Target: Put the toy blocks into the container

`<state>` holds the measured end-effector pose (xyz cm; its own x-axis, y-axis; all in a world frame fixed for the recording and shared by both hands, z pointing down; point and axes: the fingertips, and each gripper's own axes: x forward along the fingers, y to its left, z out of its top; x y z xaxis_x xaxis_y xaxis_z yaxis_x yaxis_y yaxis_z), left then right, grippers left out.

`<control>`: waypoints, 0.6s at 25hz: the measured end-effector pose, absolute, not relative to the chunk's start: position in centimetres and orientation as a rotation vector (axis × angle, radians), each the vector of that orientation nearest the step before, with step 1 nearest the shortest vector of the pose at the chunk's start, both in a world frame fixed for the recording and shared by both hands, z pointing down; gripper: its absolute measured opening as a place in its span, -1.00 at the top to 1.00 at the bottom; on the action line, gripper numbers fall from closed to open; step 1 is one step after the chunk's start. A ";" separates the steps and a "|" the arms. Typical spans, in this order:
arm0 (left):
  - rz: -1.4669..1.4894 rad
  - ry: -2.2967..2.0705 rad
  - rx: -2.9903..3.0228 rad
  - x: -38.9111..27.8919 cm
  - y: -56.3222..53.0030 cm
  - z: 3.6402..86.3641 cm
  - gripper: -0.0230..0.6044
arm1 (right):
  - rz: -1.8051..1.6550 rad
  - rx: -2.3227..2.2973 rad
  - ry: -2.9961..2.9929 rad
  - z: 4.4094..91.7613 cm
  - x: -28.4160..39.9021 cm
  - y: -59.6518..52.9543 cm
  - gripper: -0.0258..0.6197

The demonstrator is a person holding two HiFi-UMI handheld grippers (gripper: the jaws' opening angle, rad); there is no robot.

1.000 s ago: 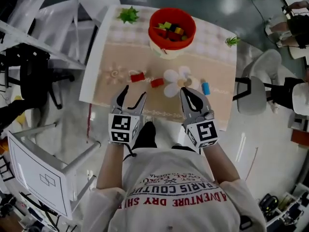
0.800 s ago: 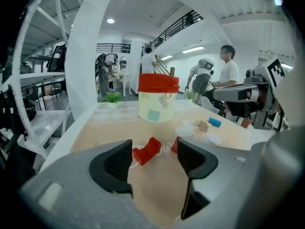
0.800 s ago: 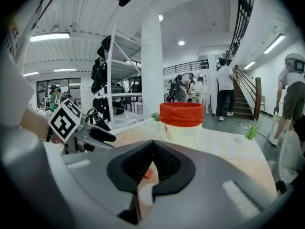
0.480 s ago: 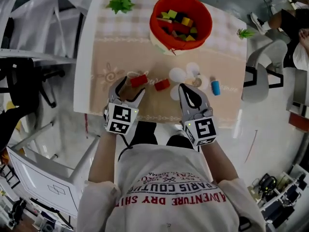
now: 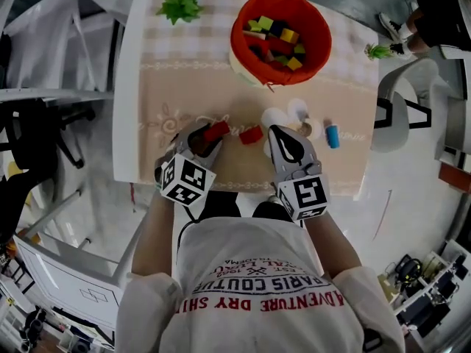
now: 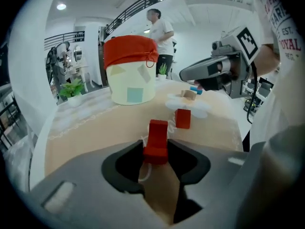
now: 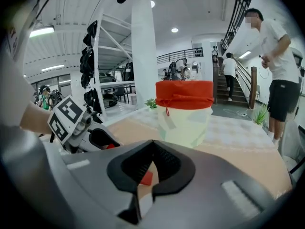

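Head view: one round container [image 5: 237,31] stands well ahead of both grippers. Its red rim is open over a heap of small blocks in yellow, green, red and dark colours, too jumbled to count. The left gripper [image 5: 206,137] has a red block [image 5: 215,131] at its jaw tips. A second red block [image 5: 251,134] lies just to its right, between it and the right gripper [image 5: 280,132]. A white flower-shaped mat [image 5: 274,115] lies just ahead of the right gripper, and one blue cylinder [image 5: 333,136] lies off to its right.

Left gripper view: the jaws have just been closing and now press on both sides of the red block, a smooth rectangular piece on the beige cloth [image 6: 95,128]. Ahead and to the left, the container shows a pale fabric wall with coloured patches and a red cloth cuff with a drawstring. One small wooden piece [image 6: 189,94] sits on the mat.

Right gripper view: the jaw tips meet with nothing between them. The container stands straight ahead.
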<state>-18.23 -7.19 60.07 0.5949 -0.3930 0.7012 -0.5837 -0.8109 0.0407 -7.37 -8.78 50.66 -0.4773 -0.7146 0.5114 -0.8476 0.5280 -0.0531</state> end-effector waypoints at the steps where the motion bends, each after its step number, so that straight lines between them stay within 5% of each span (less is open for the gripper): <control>1: 1.041 -0.789 2.575 -18.2 -7.1 60.0 0.41 | 0.416 1.277 -2.335 50.6 -7.4 -8.8 0.92; 15: 0.798 -0.924 2.614 -18.1 -8.8 51.4 0.42 | 0.311 1.392 -2.339 44.9 -5.7 -8.2 0.92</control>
<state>-18.11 -8.83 51.37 0.6478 -0.5006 0.5742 -0.6409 -0.7656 0.0556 -5.71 -8.18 44.91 -0.4245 -0.7886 0.4448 -0.8774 0.4795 0.0128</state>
